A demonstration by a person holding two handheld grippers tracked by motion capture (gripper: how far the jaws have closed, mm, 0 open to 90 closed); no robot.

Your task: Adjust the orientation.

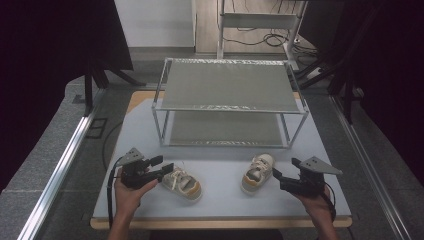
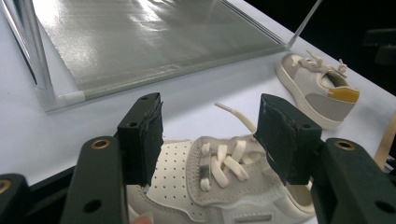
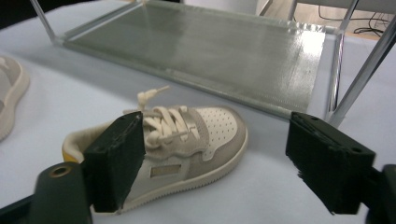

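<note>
- Two small sneakers lie on the worktop (image 1: 220, 200) toward its near edge: the left shoe (image 1: 182, 183) toward the near-left corner, the right shoe (image 1: 257, 173) right of centre, well apart from each other.
- In the high view, the left gripper (image 1: 165, 165) reaches the left shoe from its left side, its jaw tips at the shoe's end; the right gripper (image 1: 286, 170) sits just beside the right shoe, on the side of the right edge.
- The left gripper view adds what the high view cannot: the jaws stand apart with the laced top of the left shoe (image 2: 219, 186) low between them, the pads not pressing it, so this gripper is released. A loose lace end lies on the worktop past the shoe.
- The same view shows the right shoe (image 2: 317, 88) farther off, with a yellow heel patch.
- The right gripper view shows its jaws spread wide and clenching nothing; the right shoe (image 3: 187, 140) lies on its sole behind the one jaw, which covers its heel part.
- One two-tier metal rack (image 1: 230, 100) stands toward the far edge, behind both shoes; its lower shelf (image 3: 210, 51) lies just beyond the right shoe.
- Count: two shoes, two grippers, one rack.
</note>
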